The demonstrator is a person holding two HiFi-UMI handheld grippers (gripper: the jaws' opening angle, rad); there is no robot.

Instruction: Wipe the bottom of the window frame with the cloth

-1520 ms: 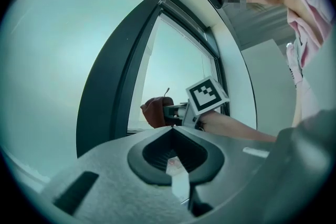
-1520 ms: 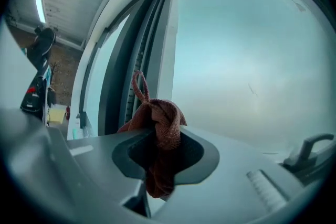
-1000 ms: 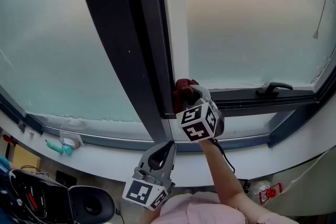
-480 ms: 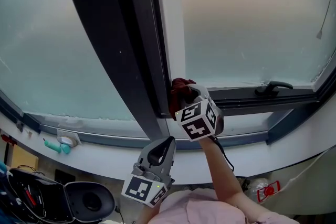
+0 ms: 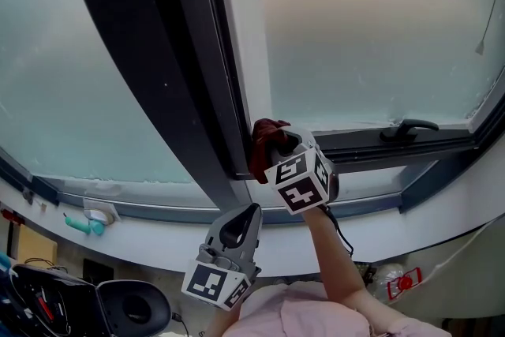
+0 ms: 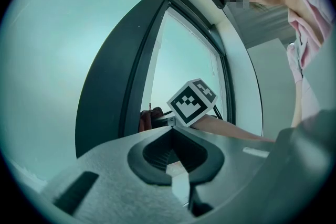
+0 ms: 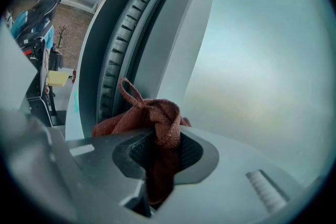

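Now the right gripper pinches a rust-red woven cloth. The dark metal bottom frame rail stretches rightward from it. The left gripper, jaws together, hangs lower.

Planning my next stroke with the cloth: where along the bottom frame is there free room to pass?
The frame rail is bare from the cloth rightward to the window handle. Crowded: the corner at the dark post, where the right gripper holds the cloth.

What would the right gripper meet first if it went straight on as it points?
Probably the window frame near the foot of the white post; the cloth held in the right gripper would press there first. Depth is unclear; it may touch already.
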